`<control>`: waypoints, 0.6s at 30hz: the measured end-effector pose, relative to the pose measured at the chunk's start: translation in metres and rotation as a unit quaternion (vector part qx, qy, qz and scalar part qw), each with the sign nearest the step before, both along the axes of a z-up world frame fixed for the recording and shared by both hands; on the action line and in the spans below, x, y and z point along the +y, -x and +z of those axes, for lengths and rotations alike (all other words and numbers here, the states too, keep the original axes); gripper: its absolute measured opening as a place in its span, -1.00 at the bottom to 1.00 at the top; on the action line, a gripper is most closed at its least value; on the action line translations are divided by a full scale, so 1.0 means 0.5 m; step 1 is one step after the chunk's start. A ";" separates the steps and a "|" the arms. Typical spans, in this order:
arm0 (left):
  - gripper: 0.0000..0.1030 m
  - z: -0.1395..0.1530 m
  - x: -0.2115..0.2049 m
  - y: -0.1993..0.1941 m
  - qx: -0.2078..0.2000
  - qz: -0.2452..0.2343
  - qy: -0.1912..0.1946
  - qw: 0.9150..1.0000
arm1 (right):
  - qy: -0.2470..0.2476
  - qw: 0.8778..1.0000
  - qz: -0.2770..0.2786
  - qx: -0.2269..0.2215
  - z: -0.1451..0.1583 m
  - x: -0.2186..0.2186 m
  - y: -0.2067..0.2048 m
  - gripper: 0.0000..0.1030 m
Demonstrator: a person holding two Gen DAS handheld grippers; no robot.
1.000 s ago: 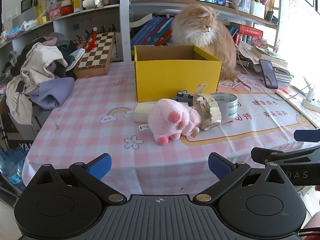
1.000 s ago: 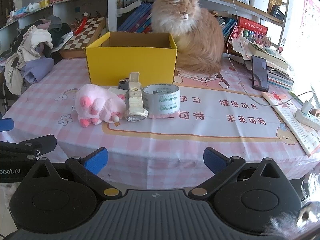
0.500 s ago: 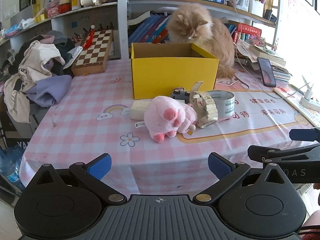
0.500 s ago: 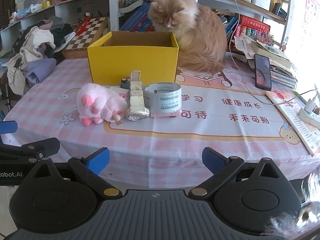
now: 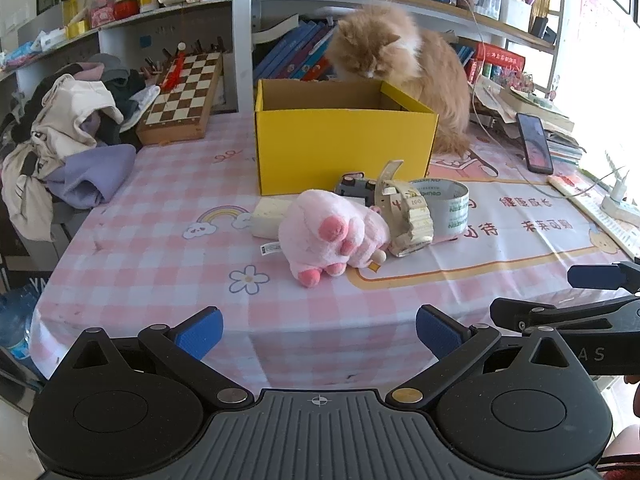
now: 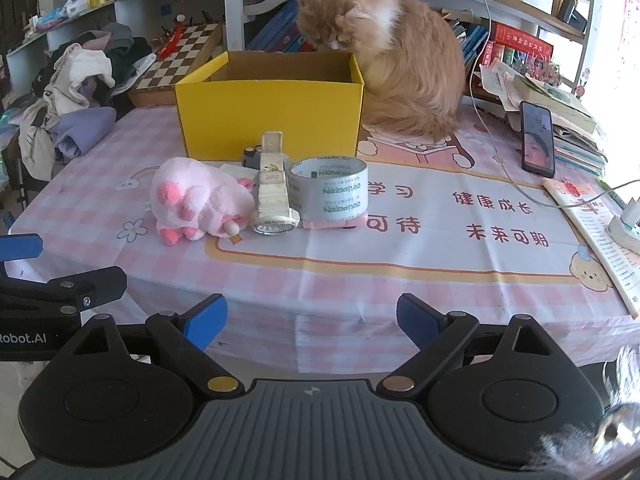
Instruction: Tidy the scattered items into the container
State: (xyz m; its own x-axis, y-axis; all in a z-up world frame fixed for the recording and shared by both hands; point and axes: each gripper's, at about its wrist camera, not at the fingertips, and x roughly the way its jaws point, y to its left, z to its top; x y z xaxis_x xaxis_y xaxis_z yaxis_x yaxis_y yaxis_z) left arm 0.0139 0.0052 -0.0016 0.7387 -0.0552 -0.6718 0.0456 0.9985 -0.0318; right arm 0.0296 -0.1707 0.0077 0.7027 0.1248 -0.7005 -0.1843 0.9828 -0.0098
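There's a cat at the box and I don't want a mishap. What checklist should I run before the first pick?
1. Left claw open, holding nothing: ok.
2. Right claw open, holding nothing: ok.
3. Yellow box open on top: ok.
4. Box opening free of the cat: not ok, its head hangs over the back rim.
5. Pink plush paw unobstructed from the front: ok.
6. Box interior free of items: cannot tell.

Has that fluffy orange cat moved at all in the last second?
Yes. The cat has dropped its head toward the yellow box; its nose now sits at the box's back rim, where earlier it faced sideways, upright.
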 end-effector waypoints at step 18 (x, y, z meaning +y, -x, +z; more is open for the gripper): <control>1.00 -0.014 -0.008 -0.059 0.010 0.026 0.007 1.000 | 0.006 1.000 0.016 0.012 -0.010 -0.017 -0.074 0.80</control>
